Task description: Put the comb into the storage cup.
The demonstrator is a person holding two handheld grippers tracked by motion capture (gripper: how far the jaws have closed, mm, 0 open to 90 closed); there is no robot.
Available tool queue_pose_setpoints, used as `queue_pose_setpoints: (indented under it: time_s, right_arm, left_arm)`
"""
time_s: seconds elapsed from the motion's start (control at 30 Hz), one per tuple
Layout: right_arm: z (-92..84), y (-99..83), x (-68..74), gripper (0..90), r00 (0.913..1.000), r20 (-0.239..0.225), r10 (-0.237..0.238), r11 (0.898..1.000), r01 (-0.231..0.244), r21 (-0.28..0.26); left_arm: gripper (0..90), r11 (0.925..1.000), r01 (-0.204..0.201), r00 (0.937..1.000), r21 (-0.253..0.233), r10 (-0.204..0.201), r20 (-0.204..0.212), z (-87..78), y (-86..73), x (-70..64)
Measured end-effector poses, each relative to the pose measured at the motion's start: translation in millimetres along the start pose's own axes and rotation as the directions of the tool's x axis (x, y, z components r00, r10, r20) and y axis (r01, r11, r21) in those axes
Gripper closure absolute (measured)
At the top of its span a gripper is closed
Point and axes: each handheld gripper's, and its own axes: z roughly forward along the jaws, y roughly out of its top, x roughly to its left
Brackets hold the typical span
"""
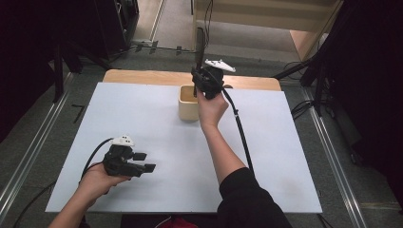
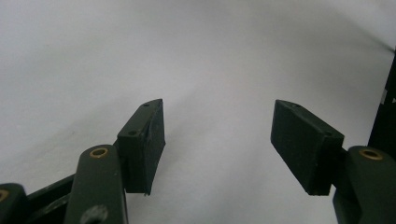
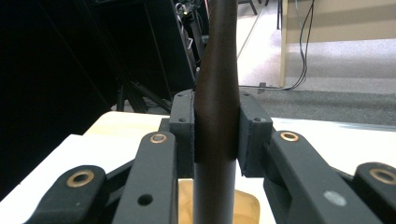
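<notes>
high view: right gripper (image 1: 202, 81) raised over the far middle of the white table (image 1: 285, 156), clamped on a dark upright utensil handle (image 1: 200, 45) whose lower end dips toward the beige square holder (image 1: 188, 105) just below. whether the tip is already inside the holder or only above its rim cannot be told from here. left gripper (image 1: 145, 162) low near the front left, well apart from the holder, jaws spread with nothing between them — best left parked there, out of the way.

left gripper view: jaws wide apart over bare white tabletop, no object in the gap. nothing to do on this side unless the holder starts to slide; then bracing its near wall would help.

right gripper view: both pads (image 3: 183, 135) pressed against the dark handle (image 3: 217, 102), which stands upright through the grip, with the holder's pale opening (image 3: 245, 205) directly underneath. looks well lined up. to finish well: lower straight down, keeping the handle vertical and centred over the opening so it misses the rim — then ease the jaws apart only once the lower end rests on the bottom. letting go early would likely tip the light holder or let the utensil fall sideways.
</notes>
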Motion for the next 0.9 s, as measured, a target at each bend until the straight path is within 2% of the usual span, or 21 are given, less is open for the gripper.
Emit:
queue_pose_setpoints:
  time_s: [0.13, 0.27, 0.67, 0.9]
  right_arm:
    - [1.2, -2.5, 2.0, 69.9, 1.0000, -0.002, -0.008, 1.000, 0.008, -0.014]
    - [3.8, -5.7, 4.5, 69.8, 0.9999, -0.005, -0.012, 1.000, 0.012, -0.005]
    - [5.1, -17.7, 6.0, 69.8, 0.9997, 0.017, -0.018, 0.999, 0.018, -0.028]
    - [8.1, -25.0, 6.3, 69.8, 0.9997, 0.016, -0.016, 1.000, 0.017, -0.012]
  left_arm:
    - [36.4, 1.0000, 0.006, 1.0000, -0.003, -0.006, 0.005, 0.2, -0.3, 0.8]
    - [36.4, 1.0000, 0.004, 1.0000, -0.003, -0.004, 0.004, -0.2, -0.2, 0.8]
    - [36.4, 1.0000, 0.003, 0.9999, -0.003, -0.003, 0.013, 1.5, -0.4, 0.2]
    - [36.5, 0.9999, -0.007, 0.9998, -0.015, 0.007, 0.017, -0.2, 0.1, -0.4]
